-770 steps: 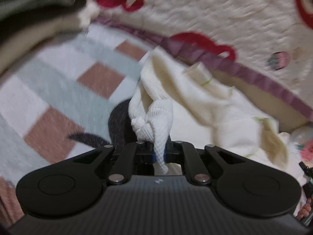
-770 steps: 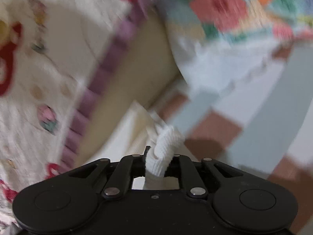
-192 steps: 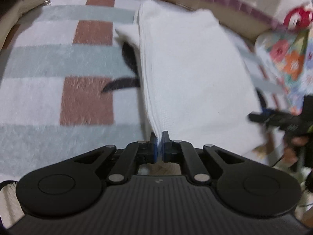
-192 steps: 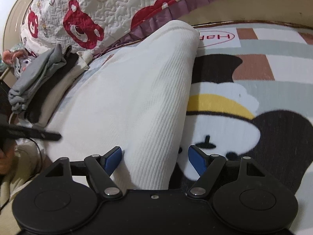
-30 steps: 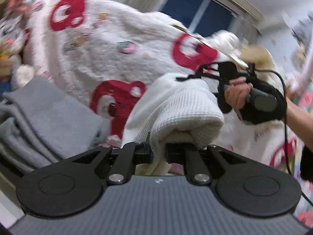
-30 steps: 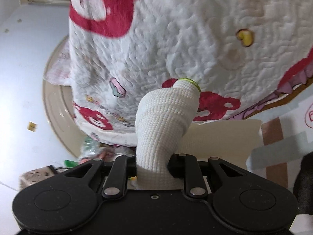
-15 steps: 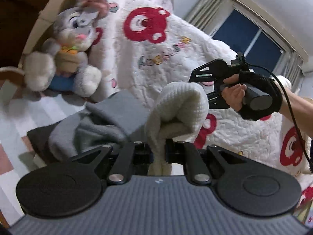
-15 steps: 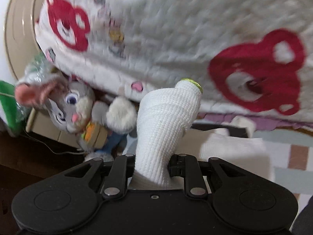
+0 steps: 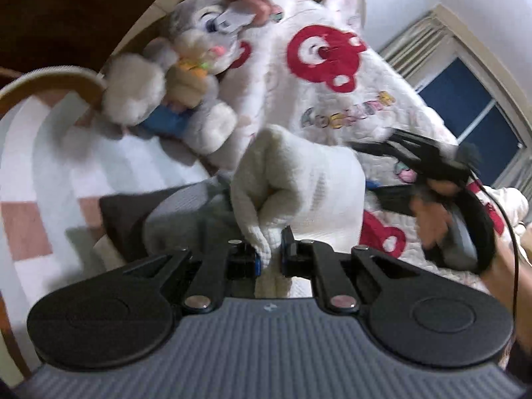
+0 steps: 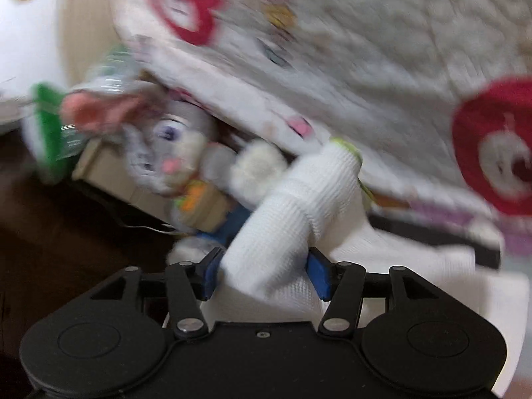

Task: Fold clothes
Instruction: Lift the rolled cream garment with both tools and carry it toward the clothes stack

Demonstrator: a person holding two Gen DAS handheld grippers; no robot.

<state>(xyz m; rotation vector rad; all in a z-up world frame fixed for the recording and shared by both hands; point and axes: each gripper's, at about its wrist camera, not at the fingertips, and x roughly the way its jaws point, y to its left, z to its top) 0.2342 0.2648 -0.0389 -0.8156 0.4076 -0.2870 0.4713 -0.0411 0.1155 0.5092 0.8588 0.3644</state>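
Left wrist: left gripper (image 9: 269,257) fingers pinch one white garment (image 9: 299,183); right gripper (image 10: 264,274) fingers spread around it.

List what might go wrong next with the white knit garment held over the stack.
1. The right gripper has its jaws parted around the white knit garment, while the left gripper pinches a thin edge; the fold may sag or open unevenly.
2. The plush rabbit sits close behind the grey folded clothes; the garment could brush it or land crooked on the stack.
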